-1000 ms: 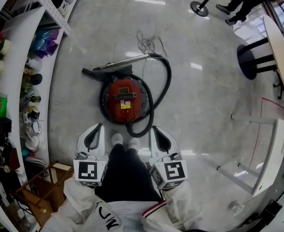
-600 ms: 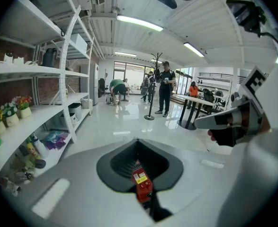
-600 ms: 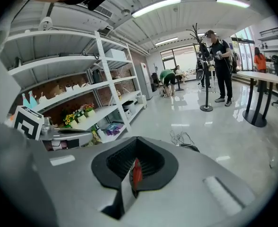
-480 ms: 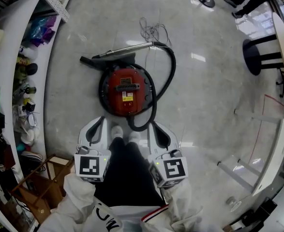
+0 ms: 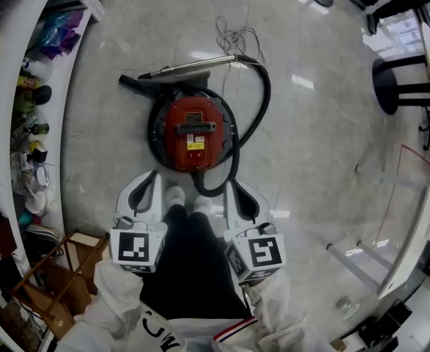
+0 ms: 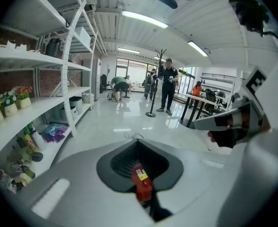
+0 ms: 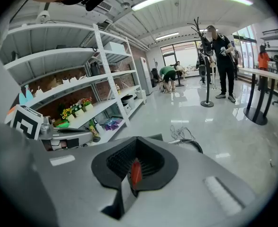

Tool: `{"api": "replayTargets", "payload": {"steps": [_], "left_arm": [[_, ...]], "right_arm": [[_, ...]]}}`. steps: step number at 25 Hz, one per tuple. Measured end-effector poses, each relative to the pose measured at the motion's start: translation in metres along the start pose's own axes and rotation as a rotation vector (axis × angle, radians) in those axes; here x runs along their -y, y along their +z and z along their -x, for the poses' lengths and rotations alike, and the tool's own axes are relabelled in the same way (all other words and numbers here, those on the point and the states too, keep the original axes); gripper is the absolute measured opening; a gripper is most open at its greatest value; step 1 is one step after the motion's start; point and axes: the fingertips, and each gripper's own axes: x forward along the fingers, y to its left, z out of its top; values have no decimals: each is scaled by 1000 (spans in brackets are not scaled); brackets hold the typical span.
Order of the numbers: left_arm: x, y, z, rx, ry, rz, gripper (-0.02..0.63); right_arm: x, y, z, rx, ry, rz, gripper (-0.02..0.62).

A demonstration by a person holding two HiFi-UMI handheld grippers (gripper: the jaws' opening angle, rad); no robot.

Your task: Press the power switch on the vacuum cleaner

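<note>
A round red vacuum cleaner [image 5: 193,132] with a black rim stands on the pale floor in front of the person's white shoes [image 5: 176,195]. Its black hose [image 5: 255,119] loops round to a metal wand [image 5: 193,68] lying behind it. A black grille and a yellow label sit on its top; I cannot pick out the switch. My left gripper [image 5: 144,193] and right gripper [image 5: 241,195] hang shut either side of the legs, short of the vacuum and touching nothing. Red shows through the slit of the left gripper [image 6: 139,148] and the right gripper [image 7: 136,148].
White shelves [image 5: 24,86] with bottles and flowers line the left. A wooden crate [image 5: 53,284] sits at lower left. A loose cord [image 5: 233,35] lies past the wand. A round table on a black base [image 5: 401,86], a white frame [image 5: 409,248] and people stand to the right.
The vacuum now looks a little larger and higher in the head view as the view shifts toward it. Both grippers keep their place beside the legs, still shut.
</note>
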Motion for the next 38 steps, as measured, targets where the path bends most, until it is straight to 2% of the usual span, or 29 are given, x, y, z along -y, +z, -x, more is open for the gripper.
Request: {"api": "replayTargets", "payload": {"steps": [17,32,38], "left_arm": [[-1,-24,-31,-37,-33,16,0],[0,-27,-38,-49,-43,47,0],[1,-27,-36,-46,-44,57,0]], "right_arm": [[12,-31,-36,-64,-20,-4,0],[25,-78,-90,-167,-22,17,0],[31,-117,-114,-253,-25,17,0]]}}
